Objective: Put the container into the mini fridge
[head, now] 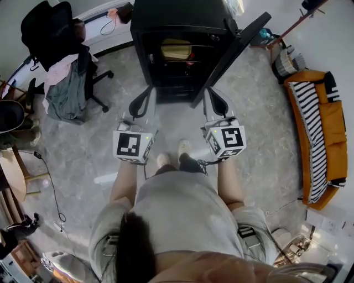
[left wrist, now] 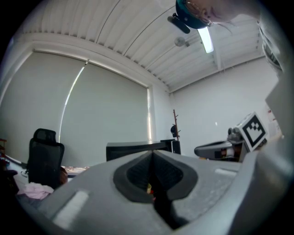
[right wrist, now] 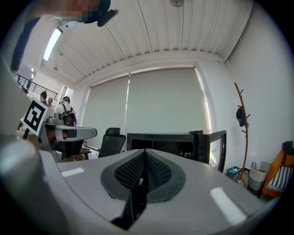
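The black mini fridge (head: 171, 16) stands on the floor ahead of me with its door (head: 232, 52) swung open to the right. A pale yellow container (head: 176, 49) rests on the upper shelf inside. My left gripper (head: 144, 98) and right gripper (head: 213, 98) hover side by side just in front of the fridge opening, both shut with nothing between the jaws. In the left gripper view the dark pads (left wrist: 138, 174) meet, and the fridge (left wrist: 138, 148) lies beyond. The right gripper view shows its pads (right wrist: 158, 172) closed, facing the fridge (right wrist: 161, 140).
A black office chair (head: 63, 61) draped with clothes stands left of the fridge. An orange sofa (head: 321, 127) with a striped cushion runs along the right, with a basket (head: 285, 61) behind it. A wooden coat rack (right wrist: 242, 119) rises to the right. My feet (head: 172, 157) are close below the grippers.
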Action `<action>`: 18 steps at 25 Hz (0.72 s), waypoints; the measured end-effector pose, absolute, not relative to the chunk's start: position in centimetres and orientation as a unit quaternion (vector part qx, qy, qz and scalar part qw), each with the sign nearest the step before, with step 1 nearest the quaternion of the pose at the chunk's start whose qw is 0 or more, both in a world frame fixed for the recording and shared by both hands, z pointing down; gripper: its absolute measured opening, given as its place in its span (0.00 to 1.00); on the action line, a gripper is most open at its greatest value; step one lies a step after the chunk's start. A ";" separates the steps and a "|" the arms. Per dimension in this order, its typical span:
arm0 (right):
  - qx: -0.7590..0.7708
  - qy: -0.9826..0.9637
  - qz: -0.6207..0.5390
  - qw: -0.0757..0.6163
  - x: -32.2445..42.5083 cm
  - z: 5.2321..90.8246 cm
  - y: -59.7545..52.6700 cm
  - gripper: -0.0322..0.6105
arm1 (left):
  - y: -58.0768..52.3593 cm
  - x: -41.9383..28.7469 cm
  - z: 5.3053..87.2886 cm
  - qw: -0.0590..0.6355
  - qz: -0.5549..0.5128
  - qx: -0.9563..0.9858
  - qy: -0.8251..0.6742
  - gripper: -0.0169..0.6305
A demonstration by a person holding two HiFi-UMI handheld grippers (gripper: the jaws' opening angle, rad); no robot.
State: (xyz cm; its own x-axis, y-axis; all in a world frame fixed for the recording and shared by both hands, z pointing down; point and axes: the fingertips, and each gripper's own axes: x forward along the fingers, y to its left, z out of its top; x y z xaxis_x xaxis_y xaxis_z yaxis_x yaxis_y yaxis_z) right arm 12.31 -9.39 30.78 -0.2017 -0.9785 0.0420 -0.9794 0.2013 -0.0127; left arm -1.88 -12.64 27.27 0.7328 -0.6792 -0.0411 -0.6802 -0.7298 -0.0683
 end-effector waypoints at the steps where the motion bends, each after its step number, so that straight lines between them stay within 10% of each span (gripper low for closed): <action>1: 0.633 -0.774 0.016 0.011 12.2 30.6 -9.2 0.05 | -12.5 -2.0 27.1 0.041 0.007 -0.930 0.365 0.03; 18: 0.641 -0.767 -0.008 -0.014 9.3 28.1 -6.9 0.05 | -10.5 -3.7 25.7 0.048 0.026 -0.936 0.347 0.03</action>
